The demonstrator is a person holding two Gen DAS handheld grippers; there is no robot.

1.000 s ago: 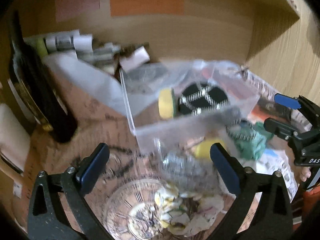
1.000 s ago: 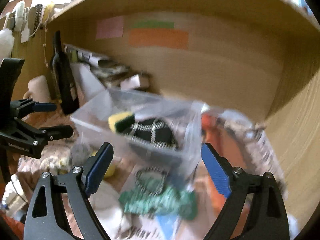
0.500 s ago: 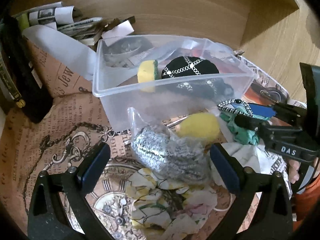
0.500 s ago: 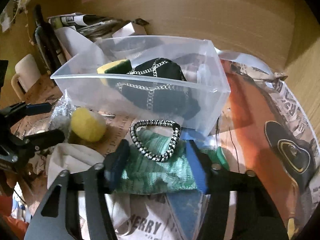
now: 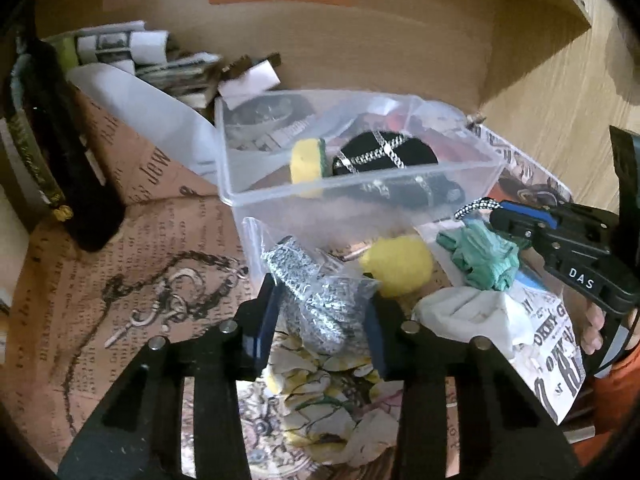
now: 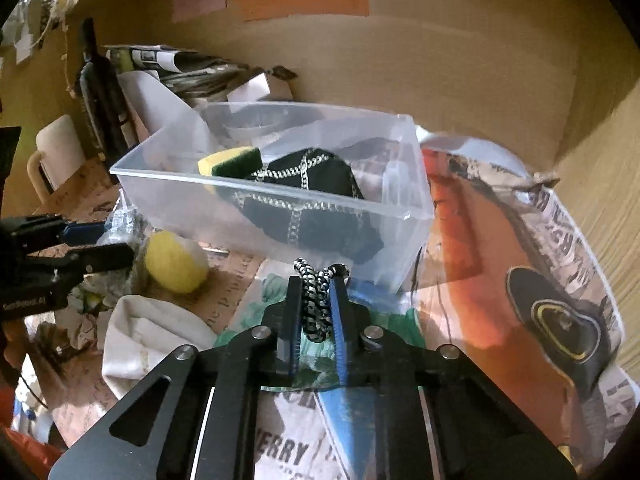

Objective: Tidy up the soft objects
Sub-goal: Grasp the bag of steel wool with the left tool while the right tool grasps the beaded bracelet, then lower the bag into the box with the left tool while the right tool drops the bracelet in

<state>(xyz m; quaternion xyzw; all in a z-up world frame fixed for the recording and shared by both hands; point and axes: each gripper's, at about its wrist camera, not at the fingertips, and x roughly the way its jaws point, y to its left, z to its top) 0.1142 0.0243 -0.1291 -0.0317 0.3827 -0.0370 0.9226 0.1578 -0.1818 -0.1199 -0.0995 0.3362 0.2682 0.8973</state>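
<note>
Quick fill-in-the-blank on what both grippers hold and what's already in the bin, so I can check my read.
1. The left gripper is shut on a bagged ____ scrubber.
2. The right gripper pinches a black-and-white ____.
3. The sponge lies ____ the clear bin.
4. The loose ball outside the bin is ____.

Missing words: steel-wool; cord; inside; yellow

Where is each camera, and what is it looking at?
Left wrist: sits on the left gripper, looking along its fingers at the silvery scrubber in a plastic bag they squeeze; the right gripper shows at right.
Right wrist: sits on the right gripper, pinching a black-and-white braided cord; the left gripper shows at left.
Both see the clear plastic box and round yellow sponge.
</note>
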